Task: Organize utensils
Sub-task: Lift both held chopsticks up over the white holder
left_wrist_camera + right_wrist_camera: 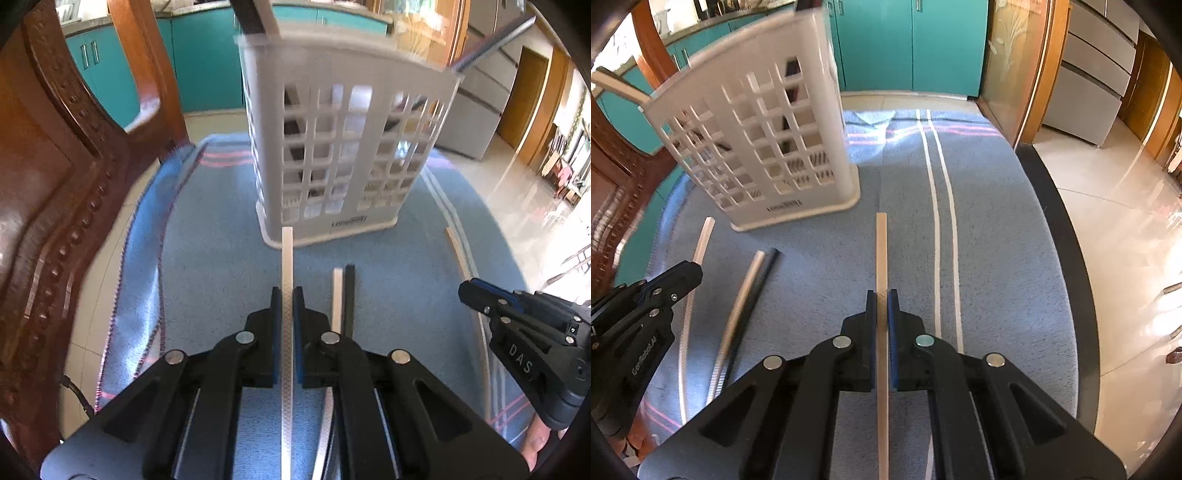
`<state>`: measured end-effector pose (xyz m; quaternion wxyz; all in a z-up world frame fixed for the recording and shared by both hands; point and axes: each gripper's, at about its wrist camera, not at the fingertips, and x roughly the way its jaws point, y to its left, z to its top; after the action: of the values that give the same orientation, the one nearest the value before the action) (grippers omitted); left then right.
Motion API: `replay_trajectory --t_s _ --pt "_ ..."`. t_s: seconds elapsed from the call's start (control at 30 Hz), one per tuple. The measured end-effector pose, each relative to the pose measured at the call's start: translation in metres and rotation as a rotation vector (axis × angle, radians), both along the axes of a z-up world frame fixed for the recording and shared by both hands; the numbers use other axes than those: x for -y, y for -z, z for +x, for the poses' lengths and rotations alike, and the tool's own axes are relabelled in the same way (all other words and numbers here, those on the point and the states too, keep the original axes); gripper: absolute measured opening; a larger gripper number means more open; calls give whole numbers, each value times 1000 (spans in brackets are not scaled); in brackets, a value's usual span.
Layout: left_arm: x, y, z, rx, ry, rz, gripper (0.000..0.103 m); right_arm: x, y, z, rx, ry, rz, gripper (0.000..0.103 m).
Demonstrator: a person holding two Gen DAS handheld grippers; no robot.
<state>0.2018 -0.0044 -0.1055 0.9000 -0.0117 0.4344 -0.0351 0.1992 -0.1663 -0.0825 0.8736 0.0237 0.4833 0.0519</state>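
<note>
My left gripper point(287, 292) is shut on a white chopstick point(287, 254) whose tip points at the foot of a white slotted utensil basket point(332, 147). A pale chopstick point(337, 295) and a black chopstick point(349, 291) lie side by side on the blue cloth just right of it. Over the cloth, my right gripper point(882, 295) is shut on a tan wooden chopstick point(881, 251). From this side the basket point(764, 147) stands to the front left, and the left gripper point(687, 271) shows at the left edge. Dark and pale utensil handles point(255, 18) stick out of the basket top.
A blue striped cloth point(990, 229) covers the table, whose dark edge point(1067, 240) runs along the right. A carved wooden chair back point(55, 184) rises close on the left. Teal cabinets point(912, 44) and a tiled floor lie beyond.
</note>
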Motion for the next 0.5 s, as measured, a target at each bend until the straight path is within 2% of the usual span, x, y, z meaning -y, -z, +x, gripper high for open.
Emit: replay_trajectory --t_s 0.17,0.2,0.27,0.4,0.5 --pt "-11 -50 -26 118 30 -69 7 15 -45 -20 94 -42 122 6" --pt "-14 -60 -31 135 44 -100 7 22 -57 -27 119 -55 158 6" --pt "-27 -89 -46 181 82 -214 7 33 -73 -38 162 -63 200 6" --pt "-43 -157 -79 377 78 -262 7 52 -105 -57 245 -57 260 6" --pt "-50 -202 -96 555 65 -279 7 60 -126 -63 301 -51 286 6"
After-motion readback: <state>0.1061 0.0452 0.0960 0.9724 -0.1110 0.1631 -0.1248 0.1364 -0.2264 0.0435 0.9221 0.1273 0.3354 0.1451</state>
